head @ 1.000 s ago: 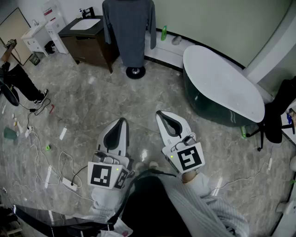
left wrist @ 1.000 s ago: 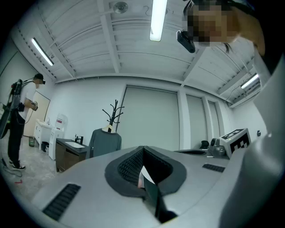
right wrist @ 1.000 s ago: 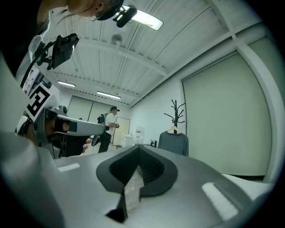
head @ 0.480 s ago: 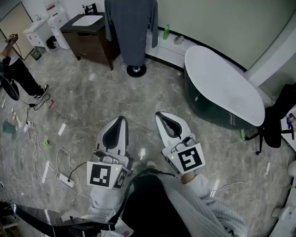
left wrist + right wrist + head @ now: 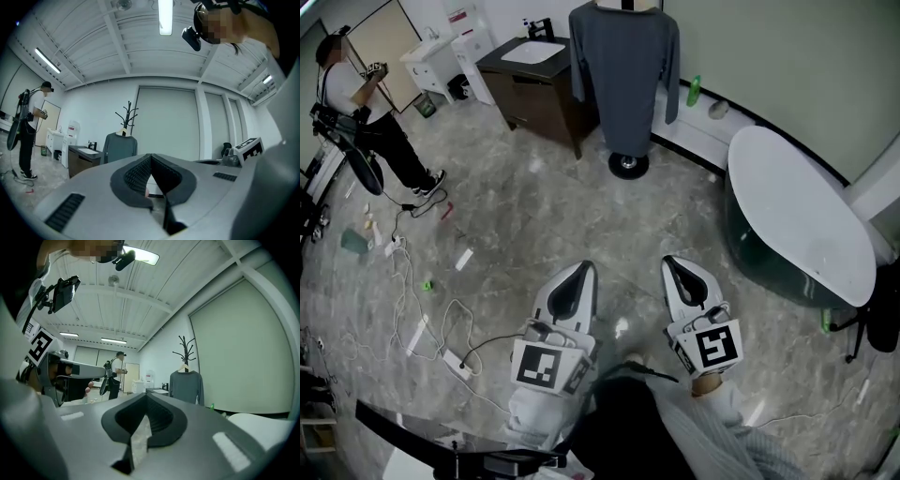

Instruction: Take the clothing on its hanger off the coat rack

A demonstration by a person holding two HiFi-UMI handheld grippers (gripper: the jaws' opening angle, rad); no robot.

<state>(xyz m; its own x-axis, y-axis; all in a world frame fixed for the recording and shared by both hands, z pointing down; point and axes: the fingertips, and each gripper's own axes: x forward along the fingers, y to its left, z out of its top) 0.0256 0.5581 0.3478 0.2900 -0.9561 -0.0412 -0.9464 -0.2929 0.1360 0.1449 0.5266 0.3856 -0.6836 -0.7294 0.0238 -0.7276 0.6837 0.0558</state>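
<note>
Grey sweater point(image 5: 623, 80) hangs on its hanger point(image 5: 183, 368) on the coat rack point(image 5: 628, 166), far centre, well apart from both grippers. Left gripper point(image 5: 582, 271) and right gripper point(image 5: 672, 263): near, jaws together, nothing between, 2 empty.

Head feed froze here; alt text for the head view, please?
A grey sweater hangs on a coat rack at the far wall, well beyond the left gripper and right gripper, both shut and empty. A white bathtub stands at right.

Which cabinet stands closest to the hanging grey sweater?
The dark brown vanity cabinet with the white sink, right beside the sweater; the white cabinet stands farther left.
</note>
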